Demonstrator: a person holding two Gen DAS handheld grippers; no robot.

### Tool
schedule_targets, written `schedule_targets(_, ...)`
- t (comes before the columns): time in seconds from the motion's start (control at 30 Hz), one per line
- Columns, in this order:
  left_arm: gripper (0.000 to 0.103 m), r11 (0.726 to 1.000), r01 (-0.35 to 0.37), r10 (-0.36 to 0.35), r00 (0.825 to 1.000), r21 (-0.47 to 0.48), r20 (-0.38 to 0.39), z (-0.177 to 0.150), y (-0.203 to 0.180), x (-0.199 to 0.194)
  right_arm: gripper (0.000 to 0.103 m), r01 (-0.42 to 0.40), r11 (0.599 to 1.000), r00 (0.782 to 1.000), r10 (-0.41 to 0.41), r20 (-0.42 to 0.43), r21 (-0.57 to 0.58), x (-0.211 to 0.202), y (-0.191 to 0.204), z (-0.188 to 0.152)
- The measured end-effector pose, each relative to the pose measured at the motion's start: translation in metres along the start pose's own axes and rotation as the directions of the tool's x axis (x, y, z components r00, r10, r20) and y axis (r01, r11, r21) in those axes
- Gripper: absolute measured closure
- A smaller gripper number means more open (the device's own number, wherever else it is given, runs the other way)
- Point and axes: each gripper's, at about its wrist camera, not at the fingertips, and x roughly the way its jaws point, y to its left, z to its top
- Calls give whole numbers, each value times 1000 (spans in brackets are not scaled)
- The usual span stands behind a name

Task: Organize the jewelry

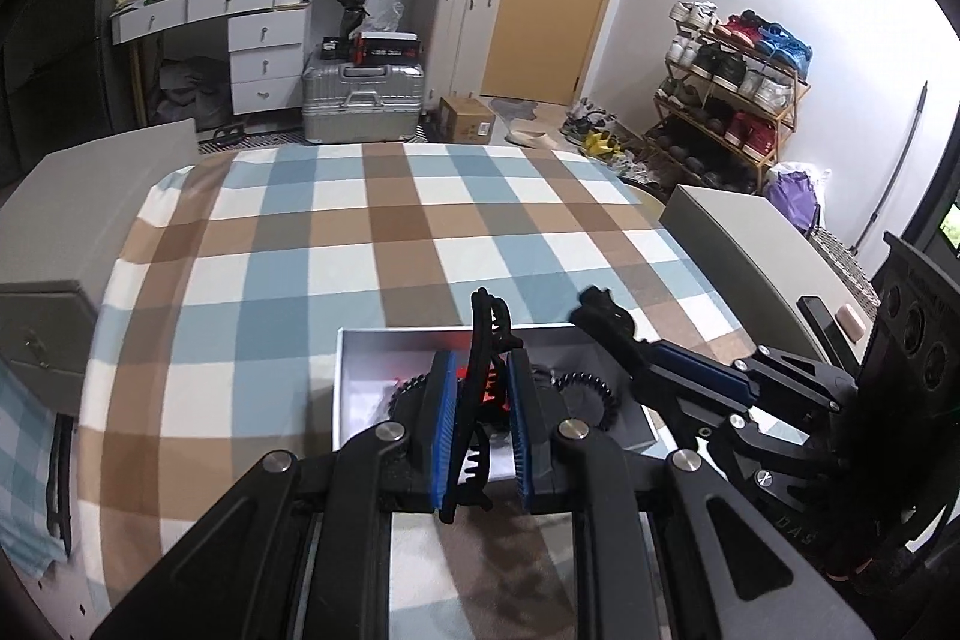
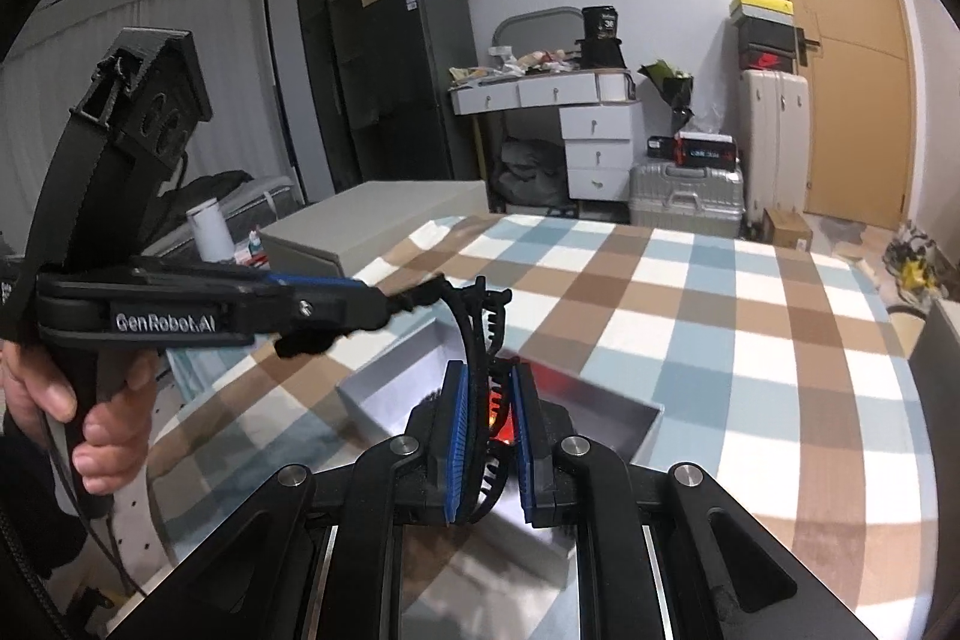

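Observation:
A white open box (image 1: 354, 388) sits on the checked cloth; it also shows in the right wrist view (image 2: 390, 394). Black coiled hair ties (image 1: 585, 391) and something red lie inside. My left gripper (image 1: 480, 370) is shut on a black hair claw clip (image 1: 486, 334), held upright over the box. My right gripper (image 2: 486, 382) is shut on another black hair claw clip (image 2: 480, 334) above the box. In the left wrist view the right gripper (image 1: 600, 310) comes in from the right. In the right wrist view the left gripper (image 2: 396, 307) comes in from the left, with its clip tip blurred.
The table has a blue, brown and white checked cloth (image 1: 372, 232). Grey cabinets (image 1: 738, 244) stand at both sides of the table. A phone (image 1: 825, 328) lies on the right cabinet. A white cup (image 2: 210, 229) stands behind the left cabinet.

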Motion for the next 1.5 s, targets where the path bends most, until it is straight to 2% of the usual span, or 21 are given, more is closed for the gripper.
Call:
schedule_targets(0.37, 91, 1000, 24, -24, 999, 3, -22, 8, -1, 24, 90, -4, 1000, 1000, 4, -2, 27, 23, -14, 6)
schedule_targets(0.9, 91, 996, 85, -85, 994, 5, -66, -2, 3, 45, 89, 10, 1000, 996, -8, -85, 27, 48, -20, -7)
schedule_targets(1.03, 88, 994, 108, -108, 992, -4, -69, -5, 6, 45, 83, 14, 999, 996, -11, -90, 40, 49, -22, -9)
schedule_targets(1.07, 85, 995, 96, -96, 993, -1, -75, -5, 5, 45, 73, 16, 999, 996, -12, -85, 46, 48, -23, -10)
schedule_targets(1.13, 70, 996, 90, -89, 993, 7, -75, -6, 5, 43, 59, 29, 998, 997, -24, -76, 60, 45, -26, -10)
schedule_targets(1.2, 66, 997, 81, -81, 995, 2, -62, -6, 6, 41, 59, 27, 997, 998, -23, -56, 77, 40, -27, -9)
schedule_targets(1.3, 66, 998, 66, -66, 996, -2, -54, -7, 8, 38, 59, 32, 995, 999, -29, -34, 91, 32, -29, -6)
schedule_targets(1.37, 66, 998, 58, -59, 997, -6, -53, -8, 9, 37, 53, 37, 995, 999, -35, -26, 93, 29, -29, -5)
schedule_targets(1.5, 65, 1000, 25, -25, 999, 1, -35, -9, 8, 31, 50, 49, 995, 999, -48, -8, 92, 21, -26, -3)
